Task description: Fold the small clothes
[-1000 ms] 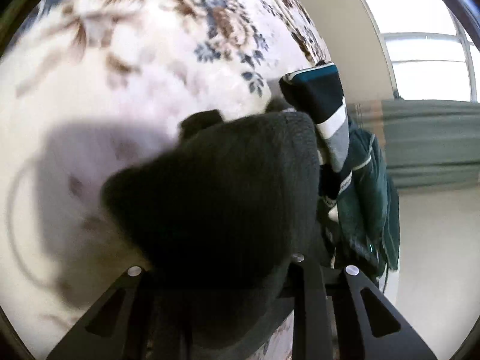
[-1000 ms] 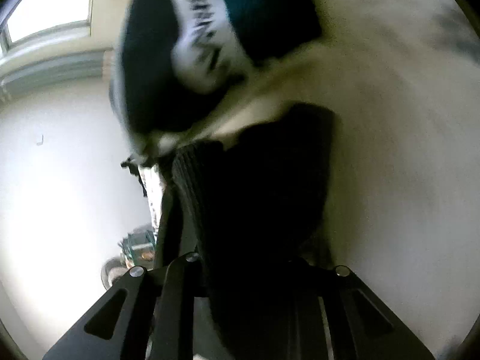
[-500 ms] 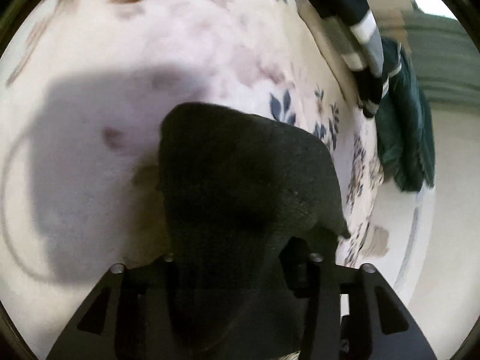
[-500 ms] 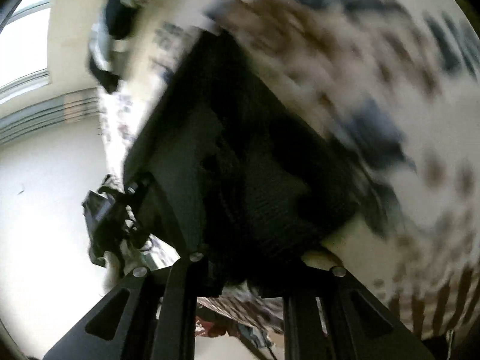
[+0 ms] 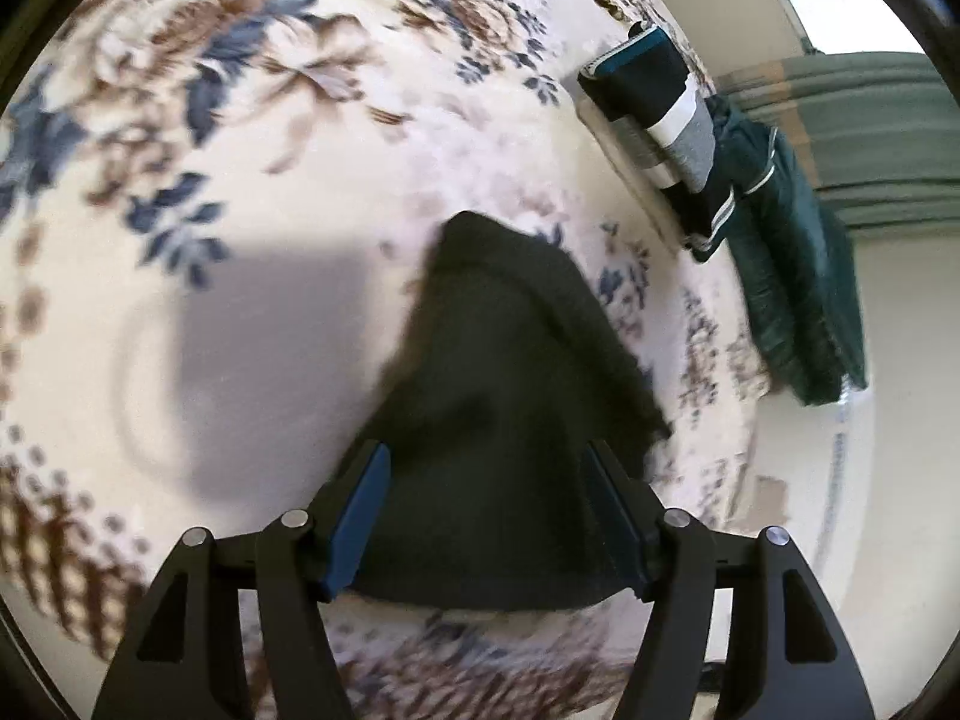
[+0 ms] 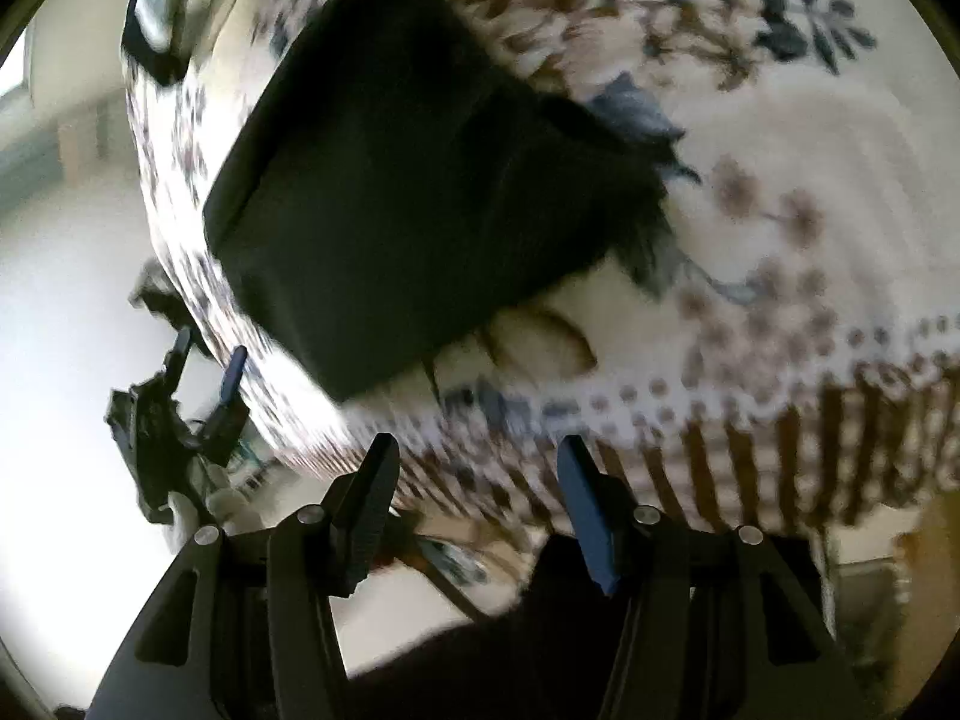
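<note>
Spreading our left gripper (image 5: 489, 516) wide, we held its blue-padded fingers (image 5: 360, 516) apart on either side of the near edge of a small dark knitted garment (image 5: 510, 372). Whether the pads touched the cloth we could not tell; nothing was clamped. The garment lay in a rough folded heap on the cream floral-patterned tabletop (image 5: 252, 192), narrowing to a point away from us. Farther along, near the edge of that surface, sat a folded teal, white and grey striped piece of clothing (image 5: 660, 96), with a dark green garment (image 5: 798, 276) hanging over the edge just beside it.

Our right gripper (image 6: 477, 510) was also wide apart and empty, its fingers (image 6: 585, 516) hovering clear of the dark garment (image 6: 420, 168), which lay ahead of it on the floral surface (image 6: 810, 180) with one straight folded edge towards the tabletop's rim. In the right wrist view the left gripper (image 6: 204, 372) showed small at that rim, its two fingers separated. That view was blurred.
</note>
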The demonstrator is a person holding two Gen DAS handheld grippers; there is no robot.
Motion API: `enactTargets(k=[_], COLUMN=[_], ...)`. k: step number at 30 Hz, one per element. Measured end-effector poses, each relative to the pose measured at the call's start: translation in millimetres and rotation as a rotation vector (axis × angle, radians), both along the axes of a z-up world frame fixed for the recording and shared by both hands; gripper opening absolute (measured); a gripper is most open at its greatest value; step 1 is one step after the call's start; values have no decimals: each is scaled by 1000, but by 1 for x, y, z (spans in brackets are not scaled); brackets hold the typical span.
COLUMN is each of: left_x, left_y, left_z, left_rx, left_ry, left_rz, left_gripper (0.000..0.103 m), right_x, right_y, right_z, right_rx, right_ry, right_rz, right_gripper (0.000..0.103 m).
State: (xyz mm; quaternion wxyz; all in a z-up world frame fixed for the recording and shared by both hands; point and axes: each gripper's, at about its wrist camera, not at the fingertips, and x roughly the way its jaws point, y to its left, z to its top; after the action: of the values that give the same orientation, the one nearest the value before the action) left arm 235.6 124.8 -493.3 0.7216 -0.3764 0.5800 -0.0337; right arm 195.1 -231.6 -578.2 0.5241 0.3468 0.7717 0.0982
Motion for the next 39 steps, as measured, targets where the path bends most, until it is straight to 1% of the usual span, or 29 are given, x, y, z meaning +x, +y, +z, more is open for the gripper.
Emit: enactTargets(k=[2,3,5,6,8,9,11,12,13,15,17,18,19,20,21,22,23,24,25,26,27,30,32,33,34,35,36,37,39], left_x=[-2,-2,1,7,12,17,26,28,27,28,28,28,29,29,28,27,23,19,18,17,18,19,15,14,13,12,12,11,12], left_y=[-3,-3,-6,-10,-14,-20,-32,-34,-35,-33,-31,-30,-30,-29,-29,-28,-27,-27,-27,-26,-26,-30,-32,-32,-33,-33,-36,-34,-31], left_z=[-5,-10,-25,-37,-56,-68,-90,-95,-96,-101,-107,-109,-113,-114,-115,-115,-114,-114,-115,-115,-114,-114,-112,-111,-110,-110,-109,-108,-101], left_rx=[69,110,184,220,241,248,253,262,256,238,196,179,165,167,168,171,175,179,176,173,172,193,201,208,215,216,213,207,193], left_ry=[9,14,11,13,11,26,60,52,37,19,-3,-14,-24,-29,-33,-38,-50,-70,-69,-63,-59,-68,-91,-98,-105,-109,-107,-101,-83], left_rz=[-30,-44,-54,-60,-95,-127,-174,-174,-172,-160,-149,-145,-141,-131,-109,-75,-40,4,40,52,48,-13,-49,-75,-103,-122,-136,-148,-171], left_gripper=[65,65,65,65,65,66,67,71,79,84,98,102,103,103,103,103,103,103,103,103,103,103,103,103,103,103,103,103,103], right_x=[12,25,61,80,124,145,183,200,220,249,267,276,288,292,293,290,287,283,281,282,287,314,332,337,341,342,343,344,349], right_y=[19,33,70,89,136,161,205,224,251,295,335,354,370,381,392,399,405,409,414,413,410,395,382,377,372,367,363,359,346], right_z=[19,27,42,46,57,60,62,60,55,45,25,14,0,-13,-30,-41,-49,-53,-58,-59,-56,-41,-40,-43,-48,-49,-50,-53,-56], right_rx=[-31,-40,-85,-110,-147,-162,-173,-177,-181,-176,-162,-179,-191,-204,-224,-237,-266,-286,-297,-295,-300,-350,-384,-398,-390,-414,-415,-367,-263], right_ry=[-36,-63,-154,-197,-315,-367,-427,-448,-461,-454,-403,-378,-349,-313,-259,-232,-225,-243,-258,-244,-249,-325,-353,-345,-323,-343,-358,-345,-263], right_rz=[95,137,270,322,461,531,634,670,733,813,930,971,1006,1041,1086,1122,1169,1215,1231,1206,1154,993,922,905,902,896,887,870,836], right_gripper=[57,57,57,57,57,57,57,57,57,57,57,57,57,57,57,57,56,37,4,5,4,3,3,3,2,2,3,3,3])
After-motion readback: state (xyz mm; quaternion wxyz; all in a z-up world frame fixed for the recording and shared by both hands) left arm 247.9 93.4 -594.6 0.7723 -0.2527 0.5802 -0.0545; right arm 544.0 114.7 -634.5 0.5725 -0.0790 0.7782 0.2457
